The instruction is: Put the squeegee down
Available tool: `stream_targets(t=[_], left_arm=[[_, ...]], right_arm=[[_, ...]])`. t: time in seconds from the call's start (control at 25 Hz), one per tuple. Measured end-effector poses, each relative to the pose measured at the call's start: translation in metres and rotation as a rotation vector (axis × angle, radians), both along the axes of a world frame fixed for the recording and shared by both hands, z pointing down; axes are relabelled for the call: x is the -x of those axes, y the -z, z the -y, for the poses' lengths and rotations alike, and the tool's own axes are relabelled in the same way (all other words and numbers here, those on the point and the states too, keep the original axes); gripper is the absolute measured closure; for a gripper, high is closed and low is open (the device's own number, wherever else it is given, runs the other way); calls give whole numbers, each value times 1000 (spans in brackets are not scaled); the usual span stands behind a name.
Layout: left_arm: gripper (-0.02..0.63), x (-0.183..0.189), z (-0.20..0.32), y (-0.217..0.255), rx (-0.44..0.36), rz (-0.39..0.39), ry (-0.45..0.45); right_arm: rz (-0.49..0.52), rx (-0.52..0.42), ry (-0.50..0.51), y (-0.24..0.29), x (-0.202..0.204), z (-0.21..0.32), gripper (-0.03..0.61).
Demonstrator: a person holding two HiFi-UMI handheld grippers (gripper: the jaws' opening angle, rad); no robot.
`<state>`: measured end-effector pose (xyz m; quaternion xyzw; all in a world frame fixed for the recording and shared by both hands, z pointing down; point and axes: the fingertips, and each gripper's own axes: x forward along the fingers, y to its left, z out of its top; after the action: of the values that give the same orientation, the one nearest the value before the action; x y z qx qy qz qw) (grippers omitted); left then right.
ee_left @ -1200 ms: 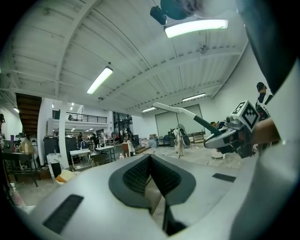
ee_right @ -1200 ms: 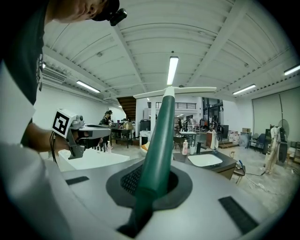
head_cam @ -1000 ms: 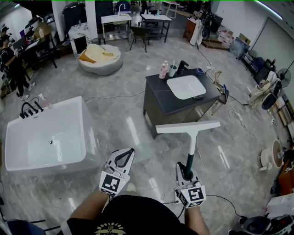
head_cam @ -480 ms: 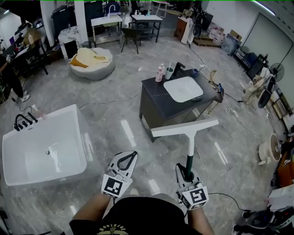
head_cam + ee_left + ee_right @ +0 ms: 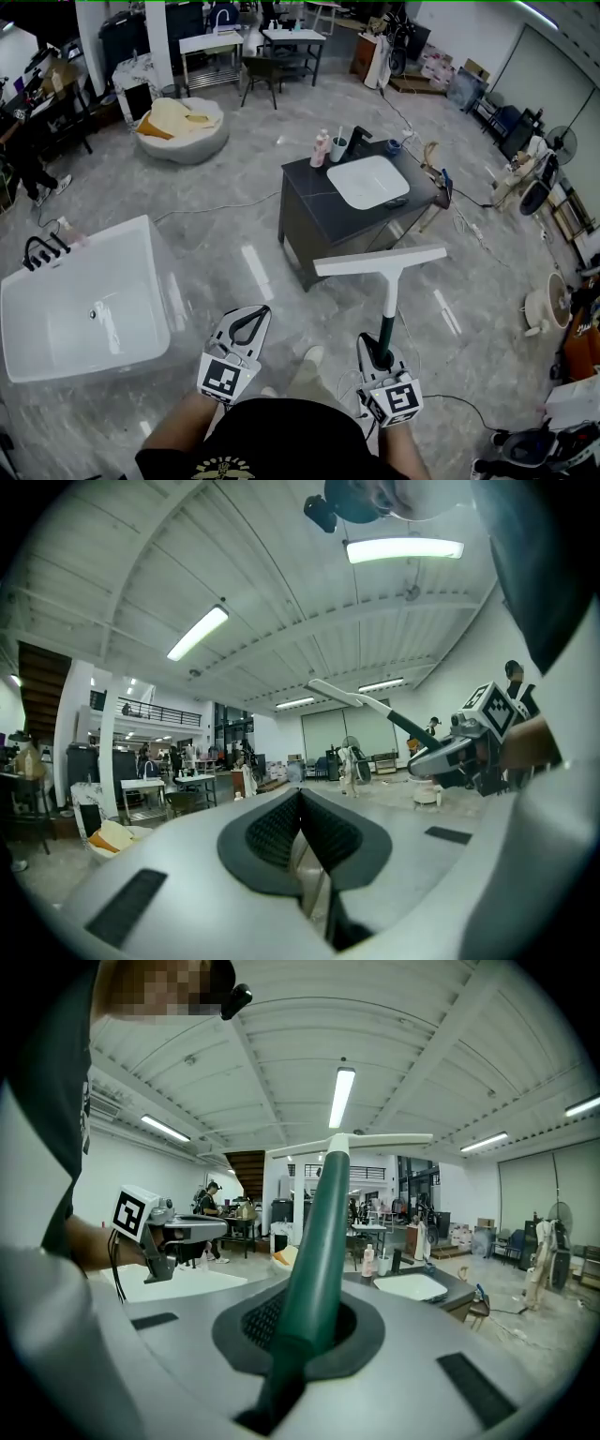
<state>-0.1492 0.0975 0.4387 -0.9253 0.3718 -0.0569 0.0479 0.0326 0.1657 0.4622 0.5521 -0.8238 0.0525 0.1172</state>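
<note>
Right hand-held gripper (image 5: pixel 380 349) clamped on the squeegee (image 5: pixel 388 291), carried in the air.
Its jaws pinch the green handle (image 5: pixel 314 1241), and the white blade (image 5: pixel 380 261) sits crosswise out front above the floor (image 5: pixel 262 272), near the dark desk (image 5: pixel 314 211) with a sink (image 5: pixel 373 180). The left hand-held gripper (image 5: pixel 246 326) has its jaws together and empty, not far from the bathtub (image 5: pixel 159 281).

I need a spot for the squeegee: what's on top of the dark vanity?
White basin, black tap, pink bottle, cup, small dark item; countertop behind the bottle is covered.

Large open workshop hall: grey tiled floor (image 5: pixel 253 159), display bathtub (image 5: pixel 56 319), vanity cabinet (image 5: pixel 314 204), worktables (image 5: pixel 211 42), strip-lit ceiling (image 5: pixel 281 583).
</note>
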Motion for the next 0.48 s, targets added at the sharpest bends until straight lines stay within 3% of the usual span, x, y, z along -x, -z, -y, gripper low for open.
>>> stream_targets(t=[0.48], left_arm=[[592, -20, 47, -17, 29, 48, 44]], right_arm=[[28, 23, 40, -21, -24, 64, 549]])
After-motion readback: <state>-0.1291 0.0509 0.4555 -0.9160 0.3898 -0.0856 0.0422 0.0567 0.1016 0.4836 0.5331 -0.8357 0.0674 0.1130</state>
